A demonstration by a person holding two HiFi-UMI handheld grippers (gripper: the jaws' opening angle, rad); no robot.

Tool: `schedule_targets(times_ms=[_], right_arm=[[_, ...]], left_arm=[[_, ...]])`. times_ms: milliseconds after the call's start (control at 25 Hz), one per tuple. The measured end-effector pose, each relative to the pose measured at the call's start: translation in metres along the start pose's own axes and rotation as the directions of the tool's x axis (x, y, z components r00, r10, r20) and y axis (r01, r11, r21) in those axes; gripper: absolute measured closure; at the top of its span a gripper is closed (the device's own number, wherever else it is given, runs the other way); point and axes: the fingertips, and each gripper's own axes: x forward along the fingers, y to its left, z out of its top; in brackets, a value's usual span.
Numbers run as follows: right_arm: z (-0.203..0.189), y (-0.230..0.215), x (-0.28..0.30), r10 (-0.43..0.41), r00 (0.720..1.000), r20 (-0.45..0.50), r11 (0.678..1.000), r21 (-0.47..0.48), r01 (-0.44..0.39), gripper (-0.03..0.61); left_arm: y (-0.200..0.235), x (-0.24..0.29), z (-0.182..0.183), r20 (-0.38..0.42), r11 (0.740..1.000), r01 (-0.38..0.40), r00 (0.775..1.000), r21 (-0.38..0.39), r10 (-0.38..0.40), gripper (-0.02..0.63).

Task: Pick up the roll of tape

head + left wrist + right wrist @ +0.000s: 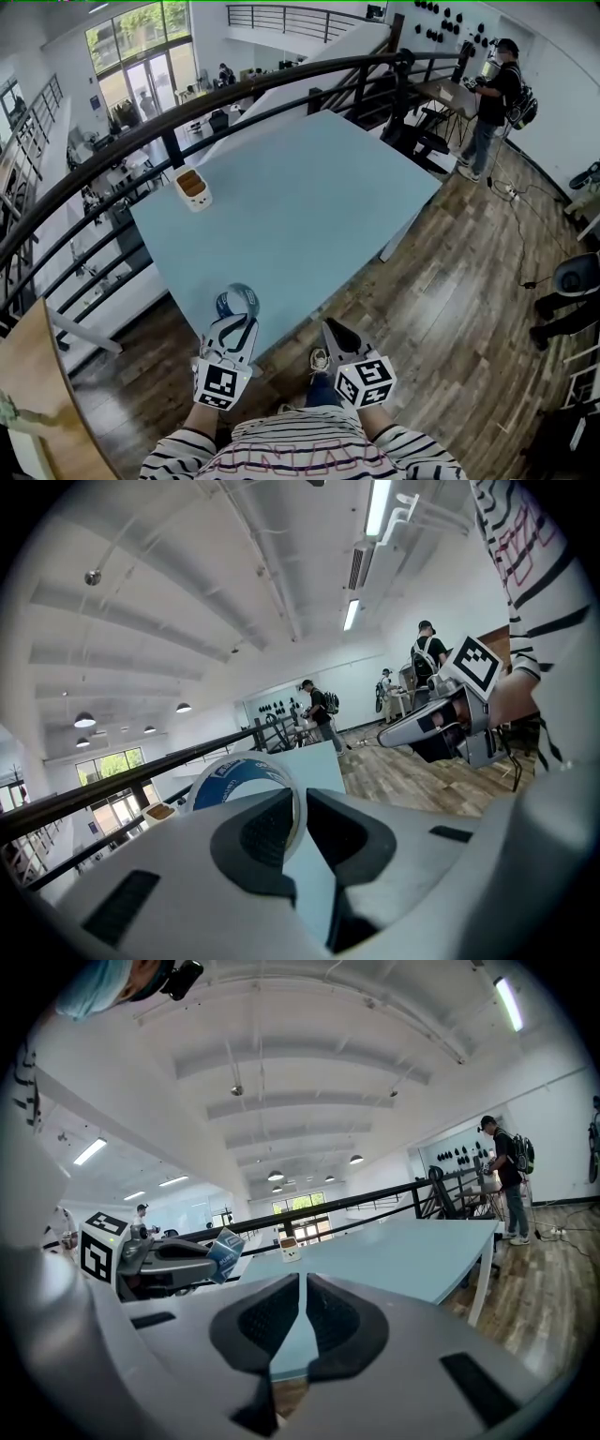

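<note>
The roll of tape (236, 302), white with a blue printed band, is held up above the near edge of the light blue table (309, 187). My left gripper (232, 321) is shut on it, one finger inside the ring and one outside. In the left gripper view the tape (225, 780) stands on edge between the dark pads (267, 832). My right gripper (336, 330) hovers beside it, off the table's near corner, with its jaws nearly together and nothing between them. The right gripper view shows the tape (225, 1252) to the left, clamped in the left gripper.
A small white container (192, 186) with brown contents sits at the table's far left corner. A black railing (187, 122) runs behind the table. A person (492, 94) with a backpack stands far off at the right on the wooden floor (469, 272).
</note>
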Motion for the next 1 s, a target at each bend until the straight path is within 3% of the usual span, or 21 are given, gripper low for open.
schedule_targets(times_ms=[480, 1000], right_arm=[[-0.006, 0.019, -0.023, -0.047, 0.999, 0.020, 0.998, -0.045, 0.048, 0.551], [-0.007, 0.028, -0.027, -0.057, 0.998, 0.025, 0.996, -0.073, 0.059, 0.552]], left_arm=[[-0.016, -0.042, 0.007, 0.025, 1.000, -0.011, 1.000, -0.005, 0.011, 0.549], [-0.022, -0.050, 0.008, 0.040, 1.000, -0.002, 0.999, -0.005, 0.002, 0.549]])
